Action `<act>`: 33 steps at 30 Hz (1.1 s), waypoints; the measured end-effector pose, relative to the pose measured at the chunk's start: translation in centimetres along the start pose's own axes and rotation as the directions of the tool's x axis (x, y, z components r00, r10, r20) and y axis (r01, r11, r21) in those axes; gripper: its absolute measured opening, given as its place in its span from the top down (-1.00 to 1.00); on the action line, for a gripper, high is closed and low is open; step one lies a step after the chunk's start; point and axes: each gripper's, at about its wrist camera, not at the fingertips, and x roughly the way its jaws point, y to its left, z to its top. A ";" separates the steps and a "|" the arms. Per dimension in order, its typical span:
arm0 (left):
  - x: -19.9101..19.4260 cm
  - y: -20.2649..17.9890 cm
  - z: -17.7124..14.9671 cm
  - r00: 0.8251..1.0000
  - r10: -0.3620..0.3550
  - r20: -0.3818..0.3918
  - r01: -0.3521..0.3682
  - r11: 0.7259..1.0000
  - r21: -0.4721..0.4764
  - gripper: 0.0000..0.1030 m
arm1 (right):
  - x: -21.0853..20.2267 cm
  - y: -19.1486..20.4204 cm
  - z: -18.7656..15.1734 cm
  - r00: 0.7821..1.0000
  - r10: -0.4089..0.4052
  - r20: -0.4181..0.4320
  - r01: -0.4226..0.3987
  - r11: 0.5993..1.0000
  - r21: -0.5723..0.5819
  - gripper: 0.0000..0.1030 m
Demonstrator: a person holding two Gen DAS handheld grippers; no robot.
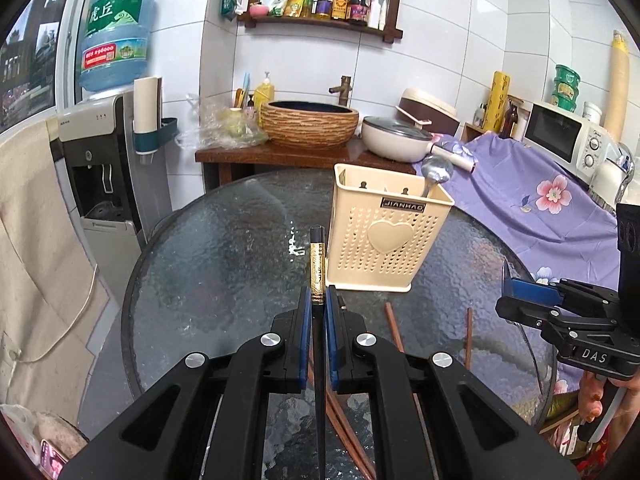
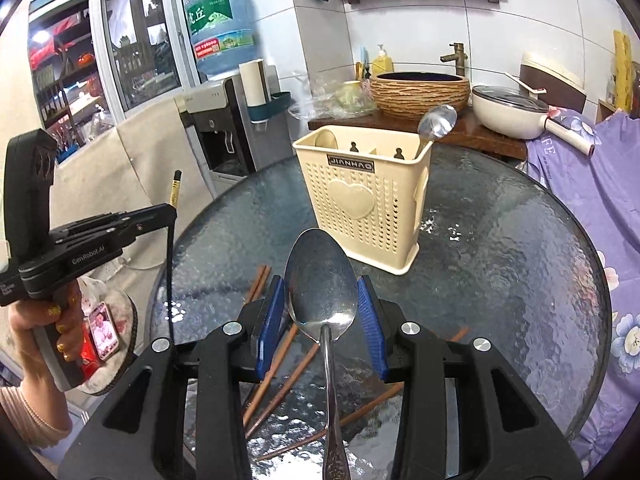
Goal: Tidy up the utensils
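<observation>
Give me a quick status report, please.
Left gripper shut on black chopstick. Right gripper shut on spoon. Holder ahead, unobstructed.

Both grippers are black with ridged blue pads and silver screws. The left gripper reads "GenRobot.AI"; at 8 o'clock, its hand shows gold-glitter nails and a ribbed pink cuff.

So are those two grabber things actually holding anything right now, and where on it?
Yes. The left gripper pinches a black chopstick along its shaft, below the gold band. The right gripper clamps a metal spoon across its bowl.
</observation>
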 end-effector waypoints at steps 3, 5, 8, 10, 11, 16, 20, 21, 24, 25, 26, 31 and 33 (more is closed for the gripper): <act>-0.4 -0.1 0.3 1.000 -0.001 0.016 0.001 1.000 0.004 0.87 | -0.2 0.0 0.5 1.000 -0.001 0.007 0.001 1.000 -0.004 0.26; -0.7 -0.2 0.5 1.000 -0.003 0.026 0.003 1.000 0.007 0.87 | -0.5 0.1 0.8 1.000 0.005 0.016 -0.005 1.000 -0.001 0.26; -1.1 -0.4 1.0 0.999 -0.006 0.043 0.006 1.000 0.012 0.87 | -1.1 0.0 1.4 0.998 0.055 0.037 -0.056 0.998 0.025 0.26; -1.4 -0.5 1.3 0.999 -0.009 0.054 0.008 1.000 0.016 0.87 | -1.3 0.1 1.7 0.997 0.055 0.053 -0.057 0.998 0.032 0.26; -1.6 -0.6 1.5 0.998 -0.013 0.059 0.012 1.000 0.017 0.87 | -1.5 0.2 1.9 0.997 0.040 0.062 -0.042 0.999 0.025 0.26; -2.1 -1.2 2.6 0.996 -0.027 0.082 0.024 0.999 0.036 0.87 | -1.4 0.6 2.7 0.996 0.038 0.079 -0.040 0.999 0.023 0.26; -2.3 -1.8 3.5 0.994 -0.033 0.100 0.028 0.998 0.058 0.87 | -0.9 0.7 3.2 0.996 0.020 0.089 -0.023 0.999 0.030 0.26; -2.3 -1.9 3.8 0.994 -0.035 0.105 0.029 0.998 0.060 0.87 | -0.8 0.7 3.3 0.995 0.014 0.095 -0.017 0.999 0.030 0.26; -2.4 -2.0 4.8 0.992 -0.039 0.118 0.032 0.997 0.064 0.87 | -0.6 0.6 3.9 0.994 0.005 0.109 -0.008 0.999 0.032 0.26; -2.4 -2.1 5.2 0.992 -0.043 0.122 0.035 0.997 0.066 0.87 | -0.5 0.6 4.1 0.994 0.002 0.113 -0.005 1.000 0.031 0.26; -2.4 -2.3 5.5 0.991 -0.047 0.125 0.039 0.997 0.069 0.87 | -0.4 0.6 4.5 0.993 -0.006 0.122 0.003 1.000 0.030 0.26; -1.9 -3.1 7.8 0.989 -0.081 0.123 0.071 0.994 0.083 0.87 | 0.5 0.7 6.1 0.990 -0.038 0.138 0.035 0.999 0.024 0.26; -1.6 -3.4 8.7 0.988 -0.092 0.123 0.082 0.993 0.080 0.87 | 1.1 0.5 7.1 0.990 -0.041 0.135 0.038 0.999 0.026 0.26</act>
